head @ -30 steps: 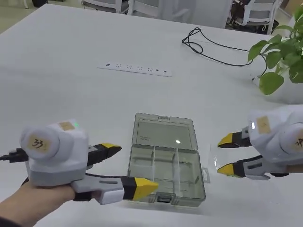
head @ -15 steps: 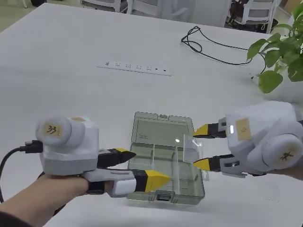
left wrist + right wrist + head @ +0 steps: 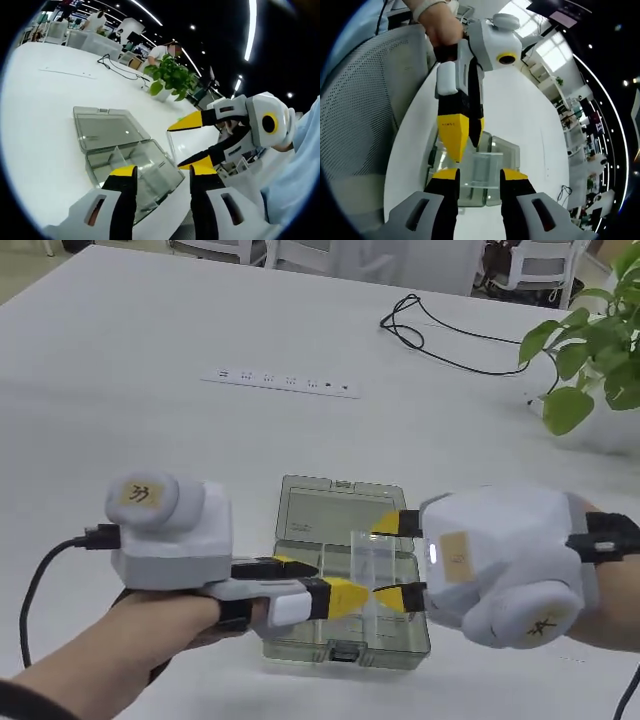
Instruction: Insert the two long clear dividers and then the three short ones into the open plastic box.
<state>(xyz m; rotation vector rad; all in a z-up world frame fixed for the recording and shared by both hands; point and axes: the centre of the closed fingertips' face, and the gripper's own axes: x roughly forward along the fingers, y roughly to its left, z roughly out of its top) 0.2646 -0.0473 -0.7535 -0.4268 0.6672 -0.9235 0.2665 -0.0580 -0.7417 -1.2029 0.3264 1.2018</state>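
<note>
Right gripper view: the right claw (image 3: 480, 175) pinches a clear divider (image 3: 483, 167) over the box (image 3: 511, 150), the left claw (image 3: 162, 171) spread.

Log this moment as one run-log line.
right gripper: shut on clear divider, over open box | left gripper: open, at box front

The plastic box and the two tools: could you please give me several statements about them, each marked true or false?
1. The plastic box has its lid lying open on its far side. True.
2. The right tool holds a clear divider over the box. True.
3. The left tool grips a divider. False: its jaws stand apart with nothing between them.
4. The box is bare inside. False: fitted dividers stand in it.
</note>
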